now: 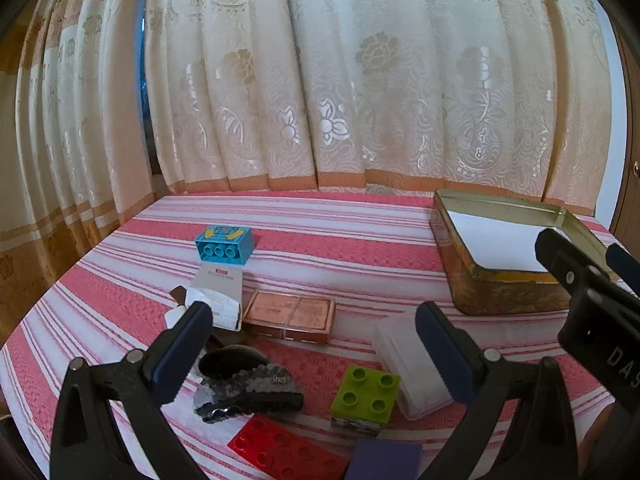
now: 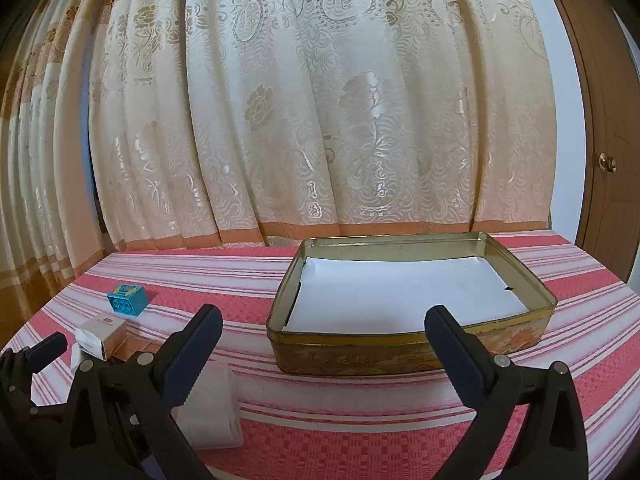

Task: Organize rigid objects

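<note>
Rigid objects — a lime-green square building brick (image 1: 365, 394), red flat studded plate (image 1: 286, 454) and copper rectangular case (image 1: 289, 315) lying crosswise — are seen on the striped worktop (image 1: 340, 240) only from the left wrist, while the gold rectangular tin (image 2: 412, 354), paper-lined, is shown fully from the right wrist, both the left gripper (image 1: 314, 356) and right gripper (image 2: 322, 360) with fingers spread.

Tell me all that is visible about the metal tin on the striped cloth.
The tin is a shallow, rectangular, open box of gold-coloured metal with rounded corners and no lid in view. Its outer wall is worn and bears a faded printed pattern. A white sheet of paper lies flat on its bottom; nothing else is inside. It rests flat on the striped cloth, near the curtain. No gripper touches it.
</note>
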Tool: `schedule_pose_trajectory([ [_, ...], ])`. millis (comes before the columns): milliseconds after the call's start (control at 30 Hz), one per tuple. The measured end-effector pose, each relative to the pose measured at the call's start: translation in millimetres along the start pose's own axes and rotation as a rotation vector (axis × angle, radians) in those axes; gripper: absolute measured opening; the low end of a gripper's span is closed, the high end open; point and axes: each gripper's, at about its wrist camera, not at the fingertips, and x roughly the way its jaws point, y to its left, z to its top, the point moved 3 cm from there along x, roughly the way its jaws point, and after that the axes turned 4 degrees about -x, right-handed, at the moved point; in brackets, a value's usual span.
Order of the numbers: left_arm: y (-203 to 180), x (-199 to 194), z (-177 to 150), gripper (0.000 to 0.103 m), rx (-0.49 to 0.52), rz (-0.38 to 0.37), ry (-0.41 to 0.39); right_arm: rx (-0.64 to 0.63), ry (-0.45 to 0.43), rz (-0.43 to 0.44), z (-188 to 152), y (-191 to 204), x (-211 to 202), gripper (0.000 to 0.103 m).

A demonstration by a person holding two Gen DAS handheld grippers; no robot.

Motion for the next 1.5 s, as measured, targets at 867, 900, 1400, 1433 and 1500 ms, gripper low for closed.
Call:
schedule_pose_trajectory([
  [867, 3.4, 0.1, 1.3, 0.103, -0.018, -0.004, 0.008, -0.002, 0.012, 0.000, 0.5, 1.7, -1.9, 0.102],
  [900, 3.5, 0.0, 1.2, 0.103, -0.017, -0.004, 0.008, -0.001, 0.012, 0.000, 0.8, 2.0, -2.0, 0.102],
  [1400, 4.0, -0.4, 1.3, 0.103, -0.020, -0.006, 0.007, -0.007, 0.023, 0.005, 2.4, 5.0, -0.5, 0.102],
  [1433, 4.7, -0.8, 1.2, 0.103, -0.025, -0.009, 0.008, -0.008, 0.025, 0.008, 2.3, 5.5, 0.0, 0.102],
  [1500, 8.6, -1.1, -0.2, 0.103, -0.040, -0.016, 0.016, -0.013, 0.033, 0.018, 1.4, 6.9, 0.9, 0.102],
])
